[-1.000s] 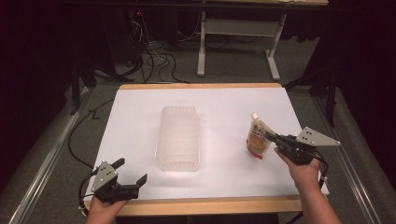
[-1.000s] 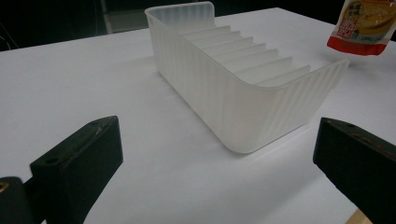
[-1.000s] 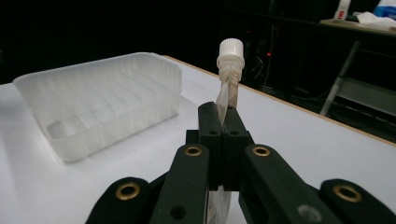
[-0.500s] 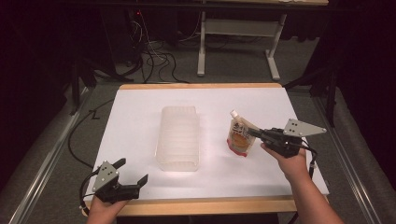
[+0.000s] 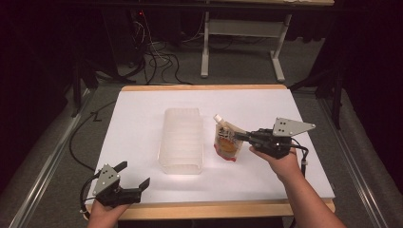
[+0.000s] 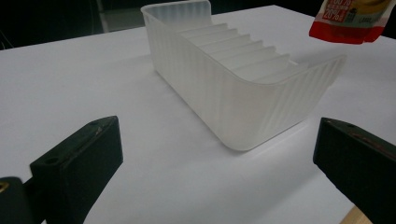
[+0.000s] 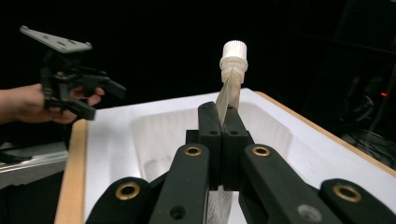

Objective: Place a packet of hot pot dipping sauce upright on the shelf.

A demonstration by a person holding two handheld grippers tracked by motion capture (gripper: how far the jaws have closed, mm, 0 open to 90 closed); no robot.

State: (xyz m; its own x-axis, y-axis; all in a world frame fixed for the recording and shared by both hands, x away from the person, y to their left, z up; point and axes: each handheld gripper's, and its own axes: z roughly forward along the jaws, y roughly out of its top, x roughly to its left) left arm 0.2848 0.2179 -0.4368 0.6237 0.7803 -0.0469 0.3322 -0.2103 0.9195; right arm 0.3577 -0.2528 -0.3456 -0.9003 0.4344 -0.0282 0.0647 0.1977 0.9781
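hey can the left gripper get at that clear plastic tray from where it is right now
Probably yes. The left gripper is open at the table's near edge, and the tray lies just ahead of it across bare white tabletop. The pouch, held in the right gripper, hangs off to the tray's far side.

White sheet (image 5: 142, 128) covering the wooden table (image 5: 199, 87), only the wood edge left bare; behind the table, grey carpet floor (image 5: 237, 66) with black cables (image 5: 152, 61) in a tangle; farther back, white metal desk frame (image 5: 242, 28); at left, metal rail (image 5: 43, 175) along the floor.
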